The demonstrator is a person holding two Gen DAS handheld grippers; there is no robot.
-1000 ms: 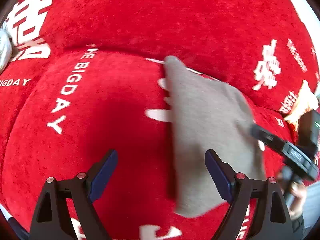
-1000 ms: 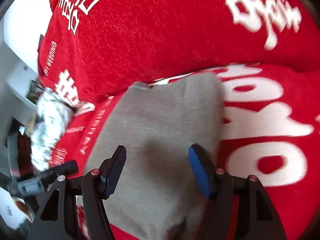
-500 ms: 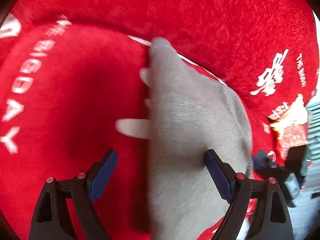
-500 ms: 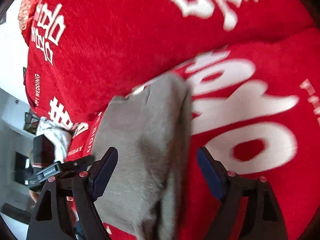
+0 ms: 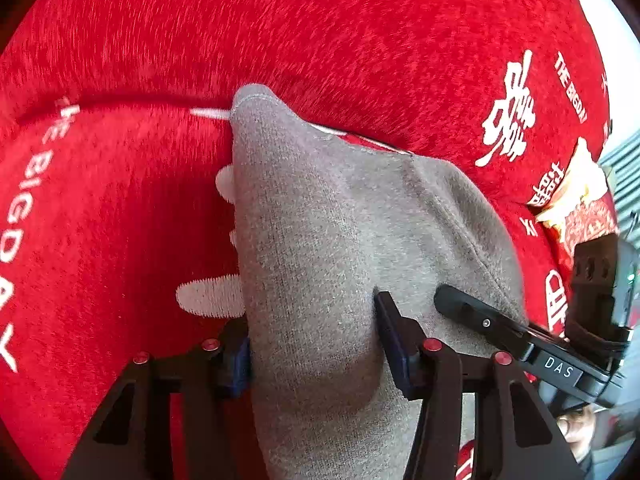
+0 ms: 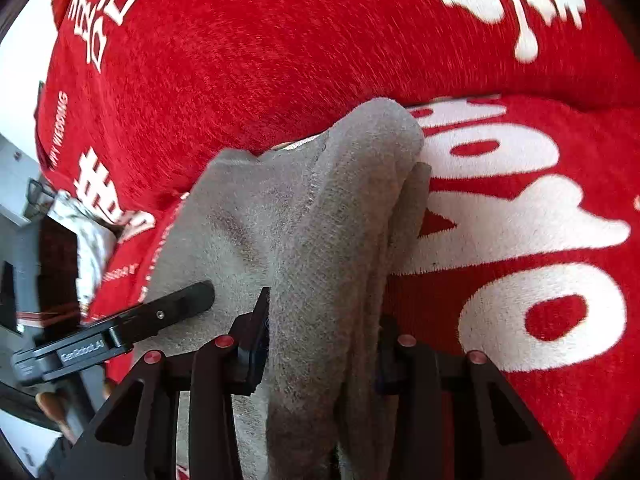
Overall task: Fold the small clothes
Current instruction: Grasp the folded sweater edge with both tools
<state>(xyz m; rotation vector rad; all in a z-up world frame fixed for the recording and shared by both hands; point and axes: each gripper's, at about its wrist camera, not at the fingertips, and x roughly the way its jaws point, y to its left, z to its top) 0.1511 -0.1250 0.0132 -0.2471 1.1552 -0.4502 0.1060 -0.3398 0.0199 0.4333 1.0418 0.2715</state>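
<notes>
Both pairs of jaws have just been closing and now pinch bunched folds of the grey garment, left gripper on its left edge, right gripper on its right. The garment lies on a red plush cover with white lettering. A gold-and-red packet sits far right, clear of both.

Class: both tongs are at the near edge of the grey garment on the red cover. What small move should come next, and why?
Probably lift both tongs slightly, together. The left tongs and the right tongs have just been closing, and each now pinches a bunch of the grey garment at its near edge. Its far end lies on the red cover, so raising the gripped edge lets it fold over.
</notes>
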